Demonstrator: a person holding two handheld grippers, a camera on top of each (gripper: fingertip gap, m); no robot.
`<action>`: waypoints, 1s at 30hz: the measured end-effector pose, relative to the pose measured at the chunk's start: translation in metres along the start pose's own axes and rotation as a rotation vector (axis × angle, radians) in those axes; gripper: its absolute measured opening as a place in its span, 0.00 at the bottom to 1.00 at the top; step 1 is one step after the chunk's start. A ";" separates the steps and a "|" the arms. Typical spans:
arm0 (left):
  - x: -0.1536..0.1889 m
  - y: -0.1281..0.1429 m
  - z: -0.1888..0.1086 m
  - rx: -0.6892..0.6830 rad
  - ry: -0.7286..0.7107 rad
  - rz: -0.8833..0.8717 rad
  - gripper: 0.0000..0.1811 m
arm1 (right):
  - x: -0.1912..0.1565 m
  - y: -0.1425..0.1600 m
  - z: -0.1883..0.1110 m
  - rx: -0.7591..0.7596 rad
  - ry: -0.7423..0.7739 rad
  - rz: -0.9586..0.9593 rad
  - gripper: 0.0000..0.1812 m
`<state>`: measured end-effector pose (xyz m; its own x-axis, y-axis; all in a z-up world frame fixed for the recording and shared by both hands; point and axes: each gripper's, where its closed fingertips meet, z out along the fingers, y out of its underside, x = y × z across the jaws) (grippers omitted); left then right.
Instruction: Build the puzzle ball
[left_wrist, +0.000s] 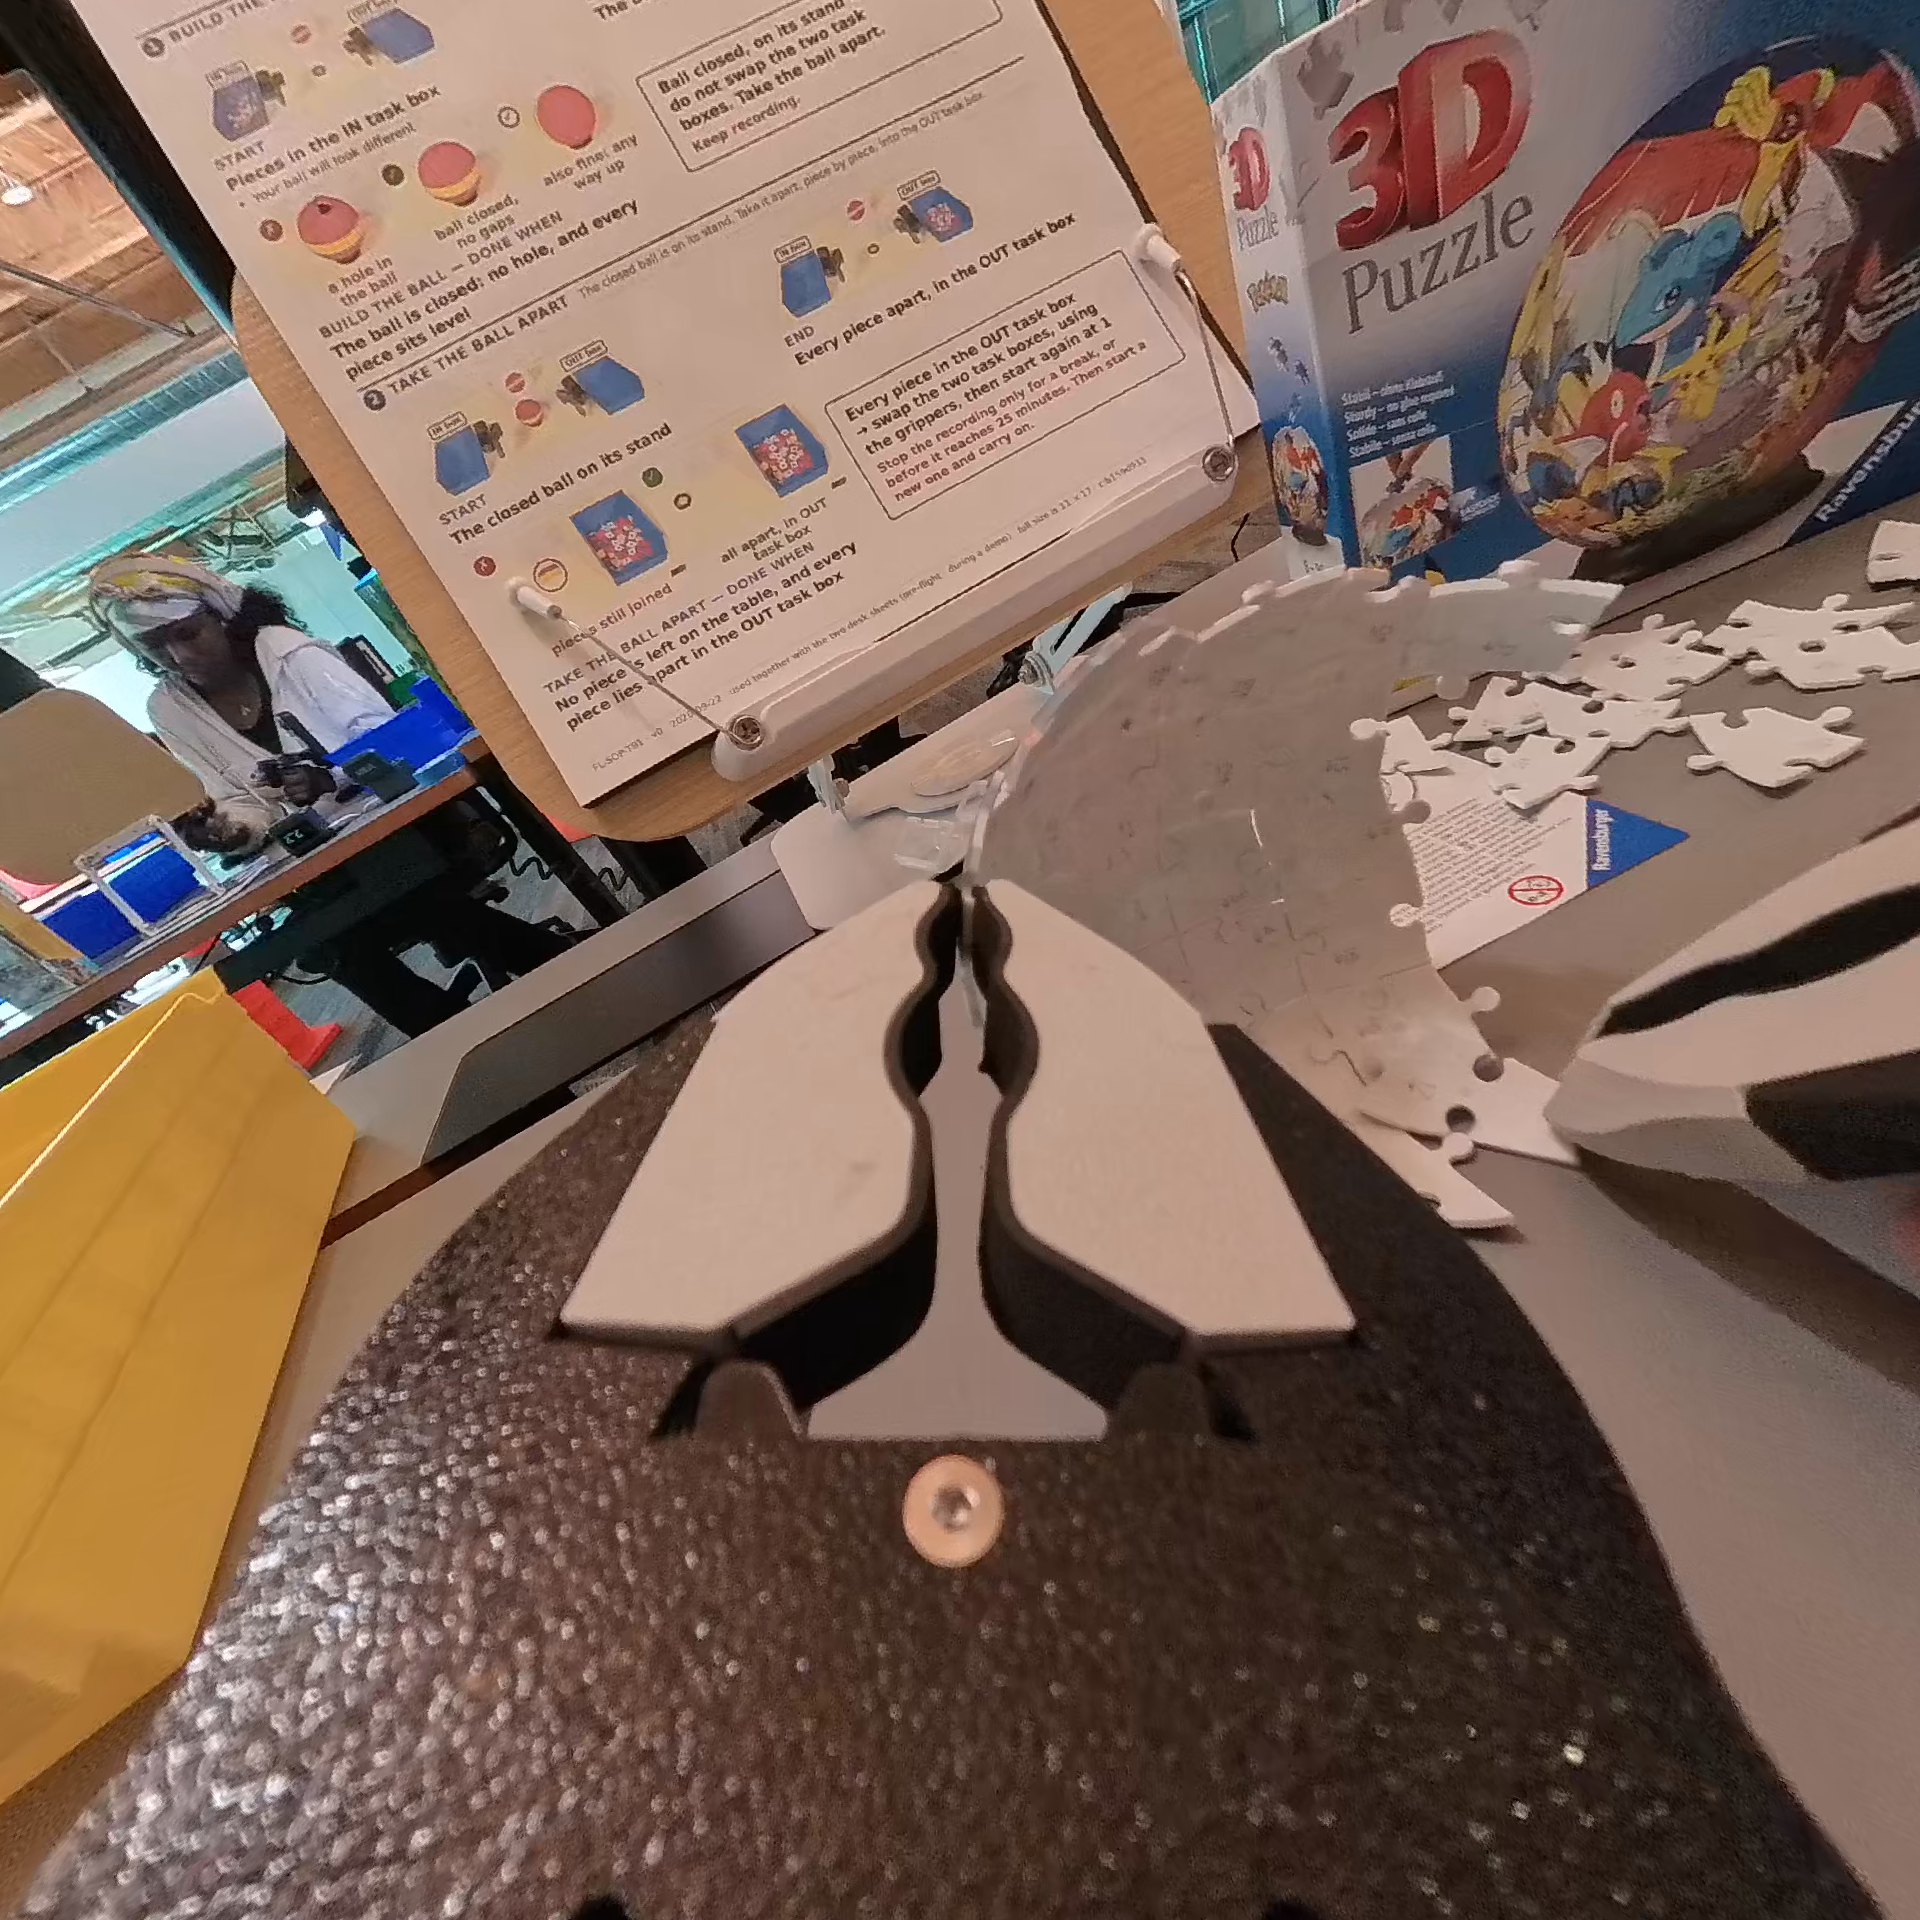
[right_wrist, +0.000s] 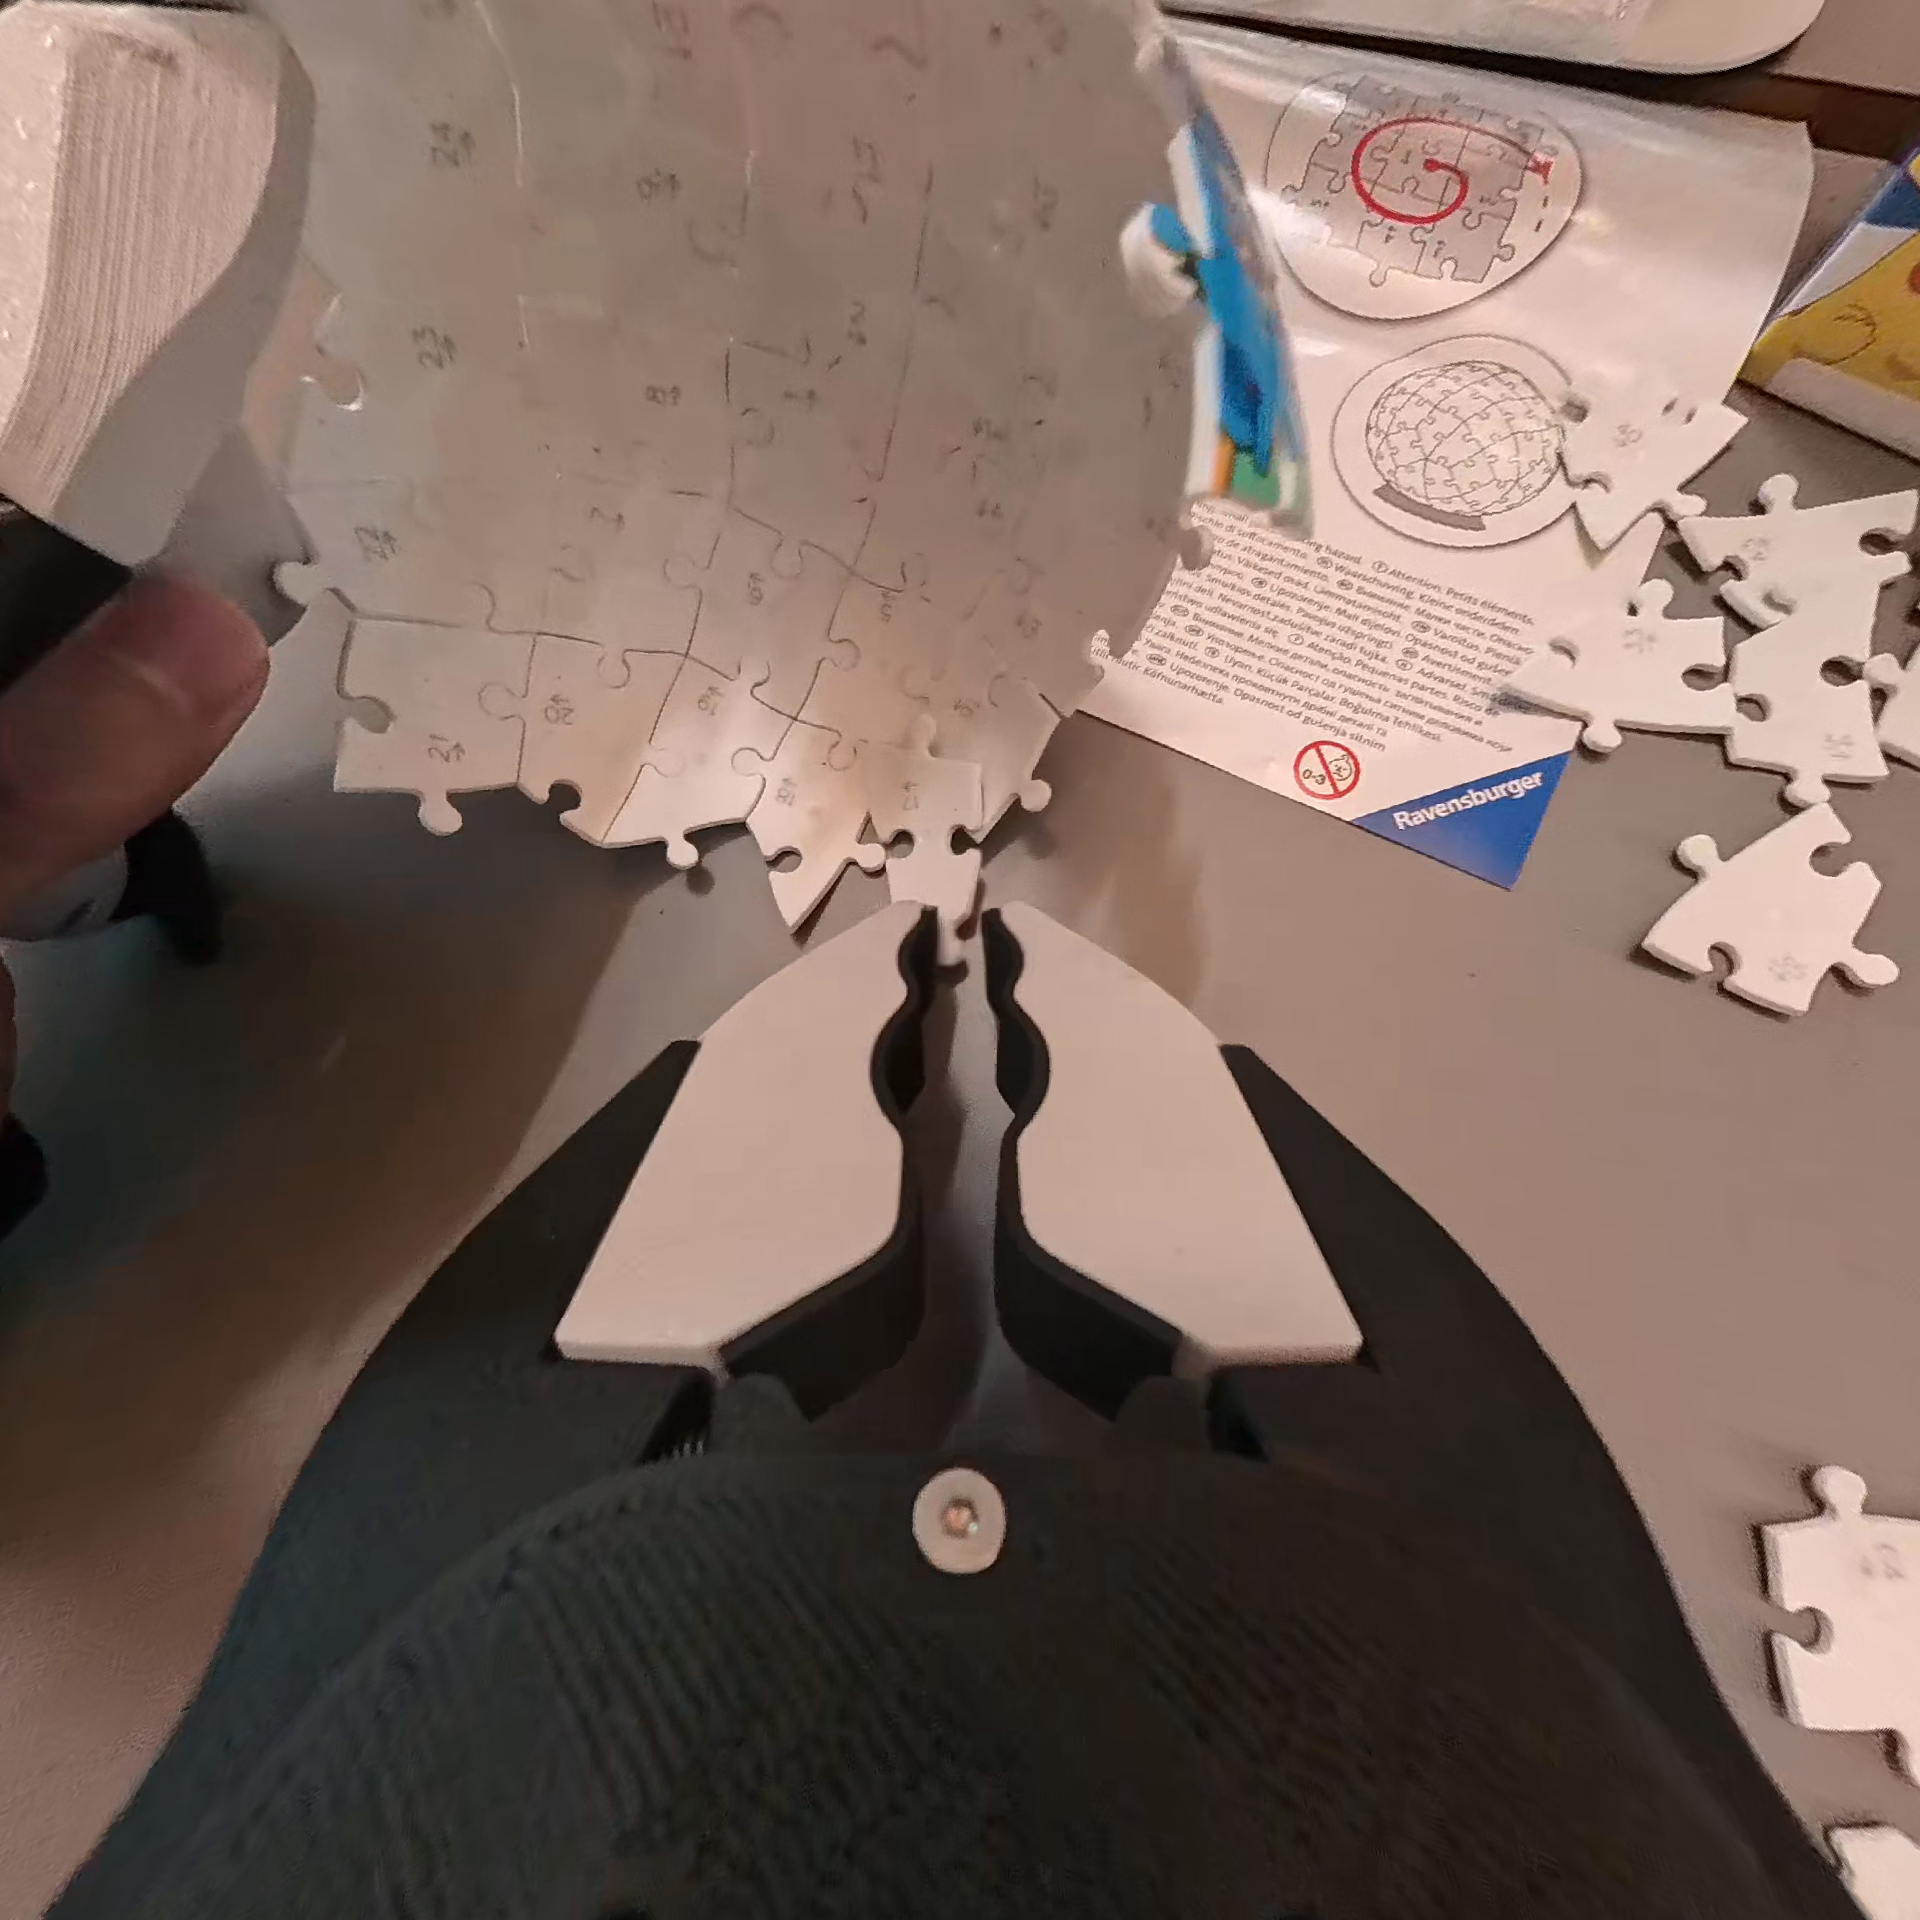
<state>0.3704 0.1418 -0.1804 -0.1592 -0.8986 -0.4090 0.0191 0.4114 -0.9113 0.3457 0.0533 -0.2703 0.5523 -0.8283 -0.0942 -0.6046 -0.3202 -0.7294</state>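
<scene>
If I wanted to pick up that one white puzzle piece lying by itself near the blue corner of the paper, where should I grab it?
The lone piece lies flat on the table, so probably come from above and pinch its two straighter edges, not the knobs.

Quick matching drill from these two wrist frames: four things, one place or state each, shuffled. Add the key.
1. shell
2. single piece
3. puzzle box
4. yellow bin

A. upright behind the loose pieces
B. pinched in the right gripper
C. far left, at the table edge
D. its edge clamped in the left gripper

Pairs: 1-D, 2-B, 3-A, 4-C
</scene>
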 end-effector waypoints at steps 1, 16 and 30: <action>0.000 0.000 0.000 0.000 0.000 0.000 0.01 | 0.000 0.000 0.000 -0.002 0.005 -0.006 0.03; 0.000 0.000 0.000 -0.001 0.000 -0.009 0.01 | -0.011 0.001 0.000 0.003 -0.010 -0.023 0.00; 0.000 0.000 0.000 -0.001 0.000 -0.004 0.01 | -0.001 -0.002 0.005 -0.002 0.059 -0.054 0.11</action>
<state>0.3700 0.1420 -0.1802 -0.1591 -0.9003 -0.4052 0.0177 0.4078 -0.9129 0.3494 0.0577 -0.2722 0.5495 -0.8353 -0.0142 -0.5760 -0.3665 -0.7307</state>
